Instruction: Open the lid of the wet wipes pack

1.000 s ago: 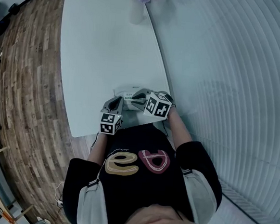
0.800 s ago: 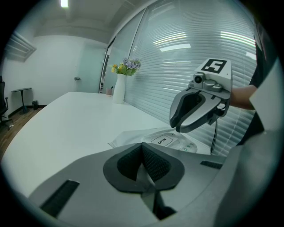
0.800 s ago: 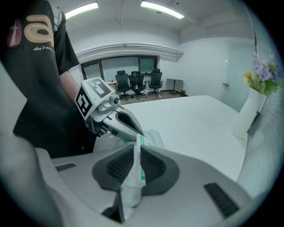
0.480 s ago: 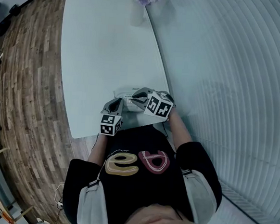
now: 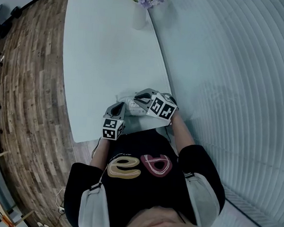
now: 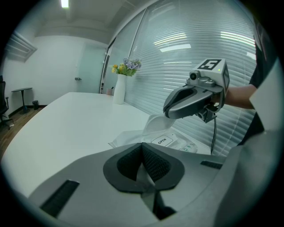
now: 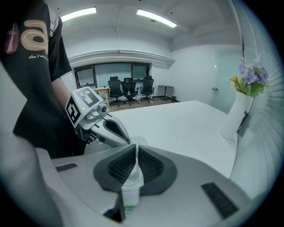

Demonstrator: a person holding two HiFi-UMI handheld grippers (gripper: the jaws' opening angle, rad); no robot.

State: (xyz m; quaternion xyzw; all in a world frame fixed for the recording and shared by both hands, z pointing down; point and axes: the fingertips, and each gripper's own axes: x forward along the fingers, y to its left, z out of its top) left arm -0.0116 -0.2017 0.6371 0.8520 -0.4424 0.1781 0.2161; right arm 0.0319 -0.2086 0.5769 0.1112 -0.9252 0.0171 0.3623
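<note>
Both claws on the wet wipes pack [image 6: 131, 138], lid [image 6: 157, 123] tilted up.
Pack lies on the white table [image 5: 102, 58] by its near edge, toward 5 o'clock in the head view; flower vase [image 5: 139, 13] at 12 o'clock, well apart. Left gripper [image 6: 143, 153] at the pack's 7 o'clock, jaws pressed together on the pack's end film. Right gripper [image 7: 134, 160] at its 3 o'clock; jaws have just been closing, pinching the white lid.
</note>
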